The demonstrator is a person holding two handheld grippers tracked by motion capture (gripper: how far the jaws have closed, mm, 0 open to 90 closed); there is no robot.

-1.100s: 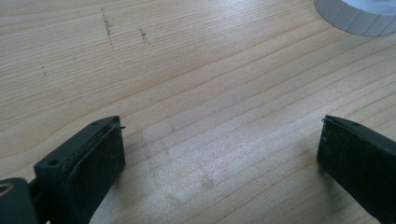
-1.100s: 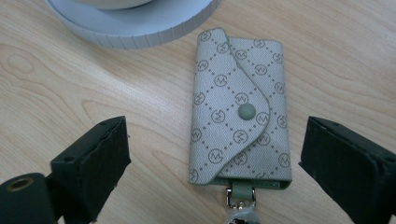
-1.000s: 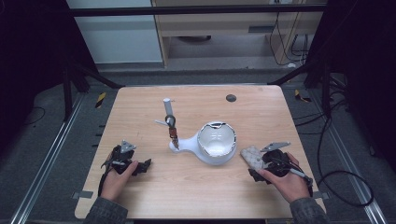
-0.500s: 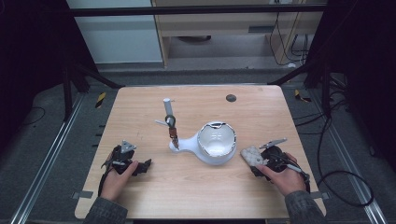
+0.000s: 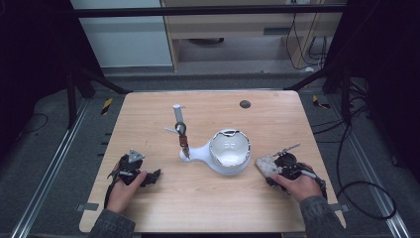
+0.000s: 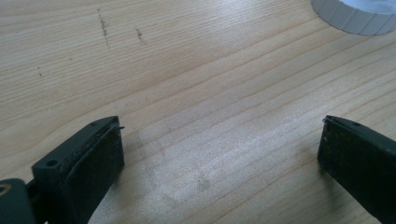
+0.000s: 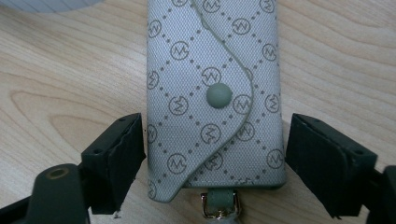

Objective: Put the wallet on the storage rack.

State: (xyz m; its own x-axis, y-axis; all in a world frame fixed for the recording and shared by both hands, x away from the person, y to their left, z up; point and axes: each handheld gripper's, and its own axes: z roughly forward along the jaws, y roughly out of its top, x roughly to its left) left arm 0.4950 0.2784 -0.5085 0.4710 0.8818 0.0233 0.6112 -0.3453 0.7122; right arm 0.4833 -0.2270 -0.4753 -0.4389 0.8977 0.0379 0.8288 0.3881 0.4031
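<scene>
**Mia:** If you start with the biggest thing, what is there?

**Ben:** The wooden table (image 5: 208,198). A white bowl (image 5: 229,151) with a long spout sits near the middle. A thin stick (image 5: 182,135) stands up at the end of the spout.

**Mia:** Where is the little pouch?

**Ben:** The grey pouch (image 7: 214,93) lies flat on the table, just to the right of the bowl. It has tiny round marks all over, a snap button and a metal clip at the near end.

**Mia:** What about the right gripper (image 7: 214,154)?

**Ben:** Its jaws have just been closing with the pouch between them. There is a thin gap on each side, so they are not squeezing it.

**Mia:** And the left gripper (image 6: 219,154)?

**Ben:** It sits low over the table, well to the left of the bowl. Its jaws are wide apart, with bare wood between them.
</scene>
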